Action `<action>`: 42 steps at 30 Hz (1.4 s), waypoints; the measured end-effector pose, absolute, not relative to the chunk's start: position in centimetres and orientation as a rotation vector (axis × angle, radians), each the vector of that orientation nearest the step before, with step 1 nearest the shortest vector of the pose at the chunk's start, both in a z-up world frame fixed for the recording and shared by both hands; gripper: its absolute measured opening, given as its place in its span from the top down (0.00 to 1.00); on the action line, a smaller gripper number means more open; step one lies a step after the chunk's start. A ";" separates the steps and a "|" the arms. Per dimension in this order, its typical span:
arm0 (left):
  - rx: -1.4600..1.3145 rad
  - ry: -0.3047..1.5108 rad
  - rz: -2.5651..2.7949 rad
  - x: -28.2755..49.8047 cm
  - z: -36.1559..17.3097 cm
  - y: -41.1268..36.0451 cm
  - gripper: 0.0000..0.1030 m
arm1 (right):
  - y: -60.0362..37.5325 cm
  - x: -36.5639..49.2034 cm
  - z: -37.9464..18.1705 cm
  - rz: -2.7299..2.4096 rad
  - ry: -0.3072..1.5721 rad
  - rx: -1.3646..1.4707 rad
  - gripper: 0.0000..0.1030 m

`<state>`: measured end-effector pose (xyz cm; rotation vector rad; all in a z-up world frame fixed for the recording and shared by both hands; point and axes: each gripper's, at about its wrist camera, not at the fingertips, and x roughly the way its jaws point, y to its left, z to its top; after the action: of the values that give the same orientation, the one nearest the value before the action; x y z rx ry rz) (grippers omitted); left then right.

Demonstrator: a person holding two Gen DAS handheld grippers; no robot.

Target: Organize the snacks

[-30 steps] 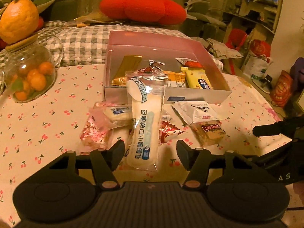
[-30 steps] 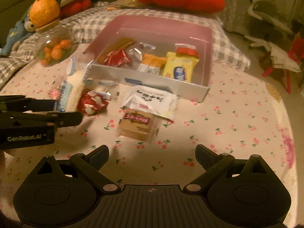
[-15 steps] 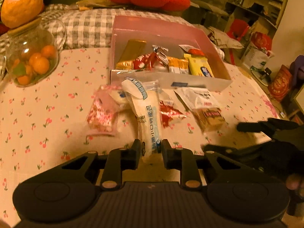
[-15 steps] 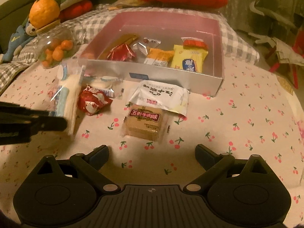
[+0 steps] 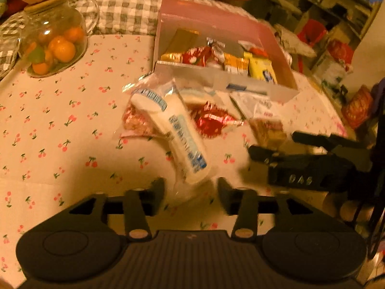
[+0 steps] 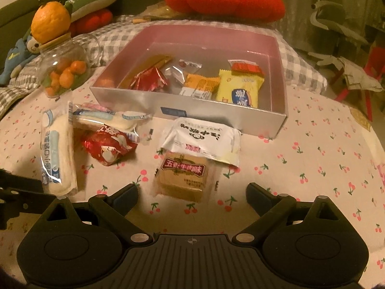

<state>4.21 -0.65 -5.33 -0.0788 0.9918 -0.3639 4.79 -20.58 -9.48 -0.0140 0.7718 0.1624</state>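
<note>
Left wrist view showed the pink-walled cardboard box point(image 5: 211, 16) at upper centre, partly filled. Lower centre, the long white cream-bread packet in clear wrap point(image 5: 175, 130) lay tilted between the left gripper point(image 5: 191, 187), whose jaws had just been opening, pads off it. It risked sliding away unpicked. The right gripper point(image 6: 192, 192) stood wide, empty, above the brown biscuit packet point(image 6: 184, 175).

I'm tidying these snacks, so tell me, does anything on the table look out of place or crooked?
Yes. The long white bread pack lies skewed between the open left gripper, whose jaws have just been opening. It rests partly over a pink packet. Several snacks sit outside the pink box.
</note>
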 end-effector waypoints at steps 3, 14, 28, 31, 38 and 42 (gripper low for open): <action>-0.100 0.947 -0.329 4.6 -5.5 -0.9 0.36 | -20.3 4.9 -9.5 0.152 0.757 -0.020 0.06; -0.098 0.868 -0.252 5.5 -6.5 -1.7 0.51 | -20.1 5.3 -9.4 0.129 0.721 -0.026 0.15; -0.103 0.884 -0.297 4.8 -5.6 -1.4 0.77 | -19.8 5.3 -8.0 0.147 0.779 -0.006 0.57; -0.115 0.893 -0.307 4.9 -5.1 -1.2 0.81 | -19.9 5.3 -7.6 0.152 0.813 0.020 0.59; -0.154 0.913 -0.320 5.0 -4.5 -0.8 0.85 | -20.3 5.2 -6.8 0.167 0.878 0.107 0.60; -0.214 0.934 -0.334 5.1 -4.2 -0.2 0.85 | -20.7 5.1 -6.5 0.172 0.904 0.144 0.60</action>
<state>5.11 -0.24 -4.21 -0.2144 0.9338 -0.3338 5.14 -20.69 -6.47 0.1435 0.9042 0.1721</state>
